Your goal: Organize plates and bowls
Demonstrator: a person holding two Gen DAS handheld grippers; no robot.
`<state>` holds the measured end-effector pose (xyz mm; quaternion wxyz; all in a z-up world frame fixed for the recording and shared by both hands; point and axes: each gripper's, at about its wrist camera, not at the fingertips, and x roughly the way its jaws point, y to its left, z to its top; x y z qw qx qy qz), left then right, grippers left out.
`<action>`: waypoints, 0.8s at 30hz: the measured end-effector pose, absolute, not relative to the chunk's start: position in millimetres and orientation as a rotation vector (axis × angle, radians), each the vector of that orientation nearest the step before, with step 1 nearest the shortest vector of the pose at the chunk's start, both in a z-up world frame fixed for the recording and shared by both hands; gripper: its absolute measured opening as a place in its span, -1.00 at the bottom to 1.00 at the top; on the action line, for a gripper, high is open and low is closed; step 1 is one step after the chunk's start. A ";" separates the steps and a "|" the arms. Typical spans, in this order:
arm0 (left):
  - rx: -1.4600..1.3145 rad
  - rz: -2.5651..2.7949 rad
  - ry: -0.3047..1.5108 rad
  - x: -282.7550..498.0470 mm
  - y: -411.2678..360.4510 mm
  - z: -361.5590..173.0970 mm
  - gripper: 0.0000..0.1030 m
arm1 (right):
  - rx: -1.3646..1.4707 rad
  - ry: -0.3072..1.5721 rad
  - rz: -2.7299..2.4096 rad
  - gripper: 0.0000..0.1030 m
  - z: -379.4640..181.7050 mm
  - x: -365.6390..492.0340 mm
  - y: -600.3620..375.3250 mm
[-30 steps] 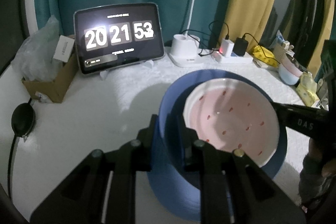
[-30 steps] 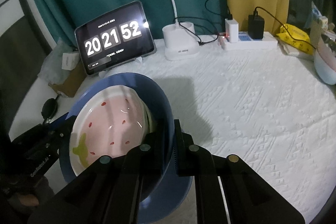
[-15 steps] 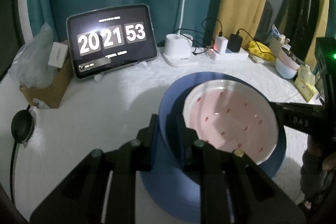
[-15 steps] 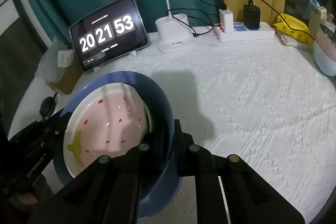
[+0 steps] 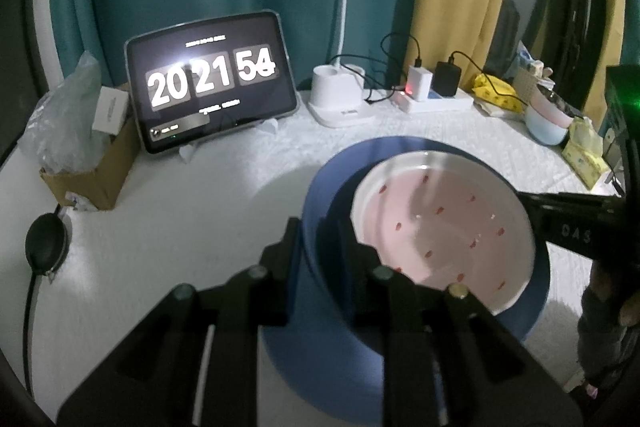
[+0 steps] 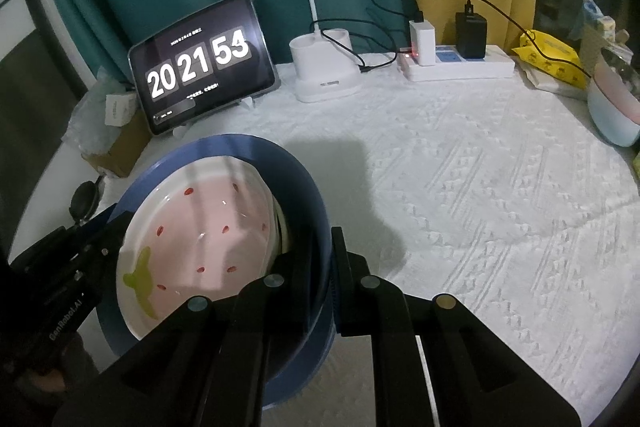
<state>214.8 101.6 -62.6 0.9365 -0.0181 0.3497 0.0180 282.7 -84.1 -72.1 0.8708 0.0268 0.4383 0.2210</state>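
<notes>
A deep blue bowl [image 5: 320, 327] stands over the white tablecloth with a pink dish [image 5: 440, 227] dotted red nested inside it. My left gripper [image 5: 320, 239] straddles the bowl's near-left rim, one finger outside and one inside; its jaws are opening, and the pads still look pressed on the wall. From the right, my right gripper [image 5: 532, 203] reaches the opposite rim. In the right wrist view the right gripper [image 6: 324, 239] is shut on the blue bowl [image 6: 288, 171] wall, next to the pink dish [image 6: 200, 227] with a green mark. The left gripper [image 6: 116, 223] holds the far side.
A tablet clock [image 5: 212, 87], a white lamp base [image 5: 340, 99] and a power strip [image 5: 432, 99] line the back. A cardboard box [image 5: 92, 171] sits at the left. Stacked pale bowls [image 6: 616, 111] and yellow packs [image 6: 552, 59] stand at the right edge.
Both grippers and the blue bowl with its pink dish stay almost where they were. The clock on the tablet has ticked on.
</notes>
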 end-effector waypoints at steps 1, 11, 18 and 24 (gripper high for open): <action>-0.037 0.039 0.712 214.4 101.3 -62.7 -0.61 | 0.050 0.914 0.460 -0.79 -71.8 282.2 -84.4; -0.012 0.090 0.715 212.9 101.1 -61.9 -0.36 | 0.024 0.911 0.426 -0.65 -70.7 279.8 -86.1; -0.023 0.115 0.705 205.3 103.2 -57.1 -0.14 | 0.005 0.916 0.386 -0.39 -70.0 276.8 -89.0; -0.026 0.118 0.697 196.2 101.4 -55.5 -0.10 | -0.001 0.911 0.364 -0.29 -68.0 268.6 -92.7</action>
